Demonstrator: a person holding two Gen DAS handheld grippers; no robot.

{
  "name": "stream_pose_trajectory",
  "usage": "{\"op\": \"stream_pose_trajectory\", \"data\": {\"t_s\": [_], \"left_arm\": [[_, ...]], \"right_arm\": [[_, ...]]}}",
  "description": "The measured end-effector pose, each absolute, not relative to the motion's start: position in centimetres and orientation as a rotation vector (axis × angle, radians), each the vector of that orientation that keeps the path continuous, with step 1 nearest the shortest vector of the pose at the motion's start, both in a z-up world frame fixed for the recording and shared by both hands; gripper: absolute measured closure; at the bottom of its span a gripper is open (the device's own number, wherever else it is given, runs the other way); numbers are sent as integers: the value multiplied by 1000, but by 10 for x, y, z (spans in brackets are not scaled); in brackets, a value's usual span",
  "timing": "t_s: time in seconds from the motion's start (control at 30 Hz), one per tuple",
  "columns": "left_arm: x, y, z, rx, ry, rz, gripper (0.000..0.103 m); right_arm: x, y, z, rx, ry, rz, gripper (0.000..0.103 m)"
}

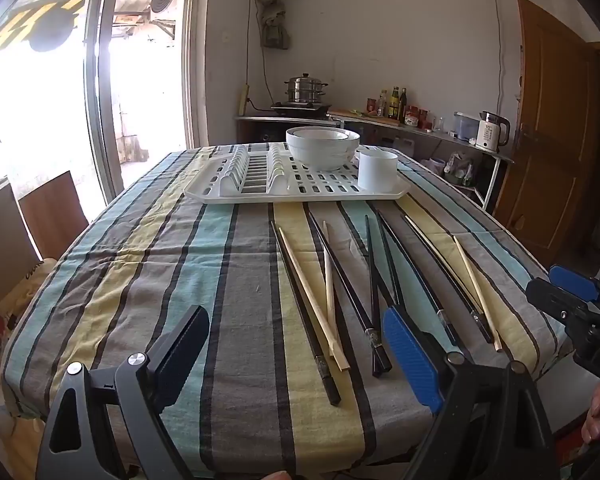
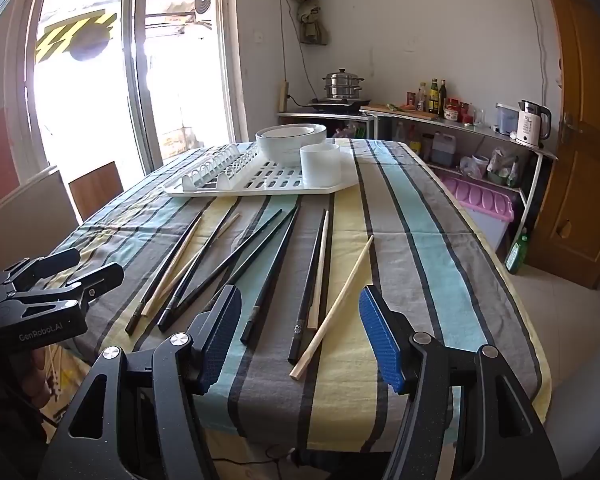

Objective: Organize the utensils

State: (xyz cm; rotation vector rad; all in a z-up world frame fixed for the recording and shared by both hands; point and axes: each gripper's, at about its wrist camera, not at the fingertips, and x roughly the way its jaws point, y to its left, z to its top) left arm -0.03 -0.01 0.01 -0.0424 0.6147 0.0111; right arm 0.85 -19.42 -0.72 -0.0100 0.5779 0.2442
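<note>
both claws (image 1: 296, 354) (image 2: 300, 336) agape above chopsticks (image 2: 268, 268)

tablecloth (image 1: 220, 264): grey, teal, yellow stripes; chopsticks (image 1: 374, 280): black, pale wood; rack (image 1: 300, 194), bowls (image 1: 322, 148): white

- Black chopsticks (image 2: 274, 268) lie loose on the striped cloth, tips pointing toward the rack.
- Pale wooden chopsticks (image 2: 334, 306) lie scattered among them, some crossing.
- White drying rack (image 2: 260, 188) sits behind, carrying bowls and a white cup (image 2: 320, 164).
</note>
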Motion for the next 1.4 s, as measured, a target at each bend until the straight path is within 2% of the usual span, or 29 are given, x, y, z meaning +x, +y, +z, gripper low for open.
{"op": "stream_pose_trajectory", "data": {"t_s": [1.4], "left_arm": [[-2,-3,4,-42,623,4,13]], "right_arm": [[8,-194,-6,-10,577,244,41]]}}
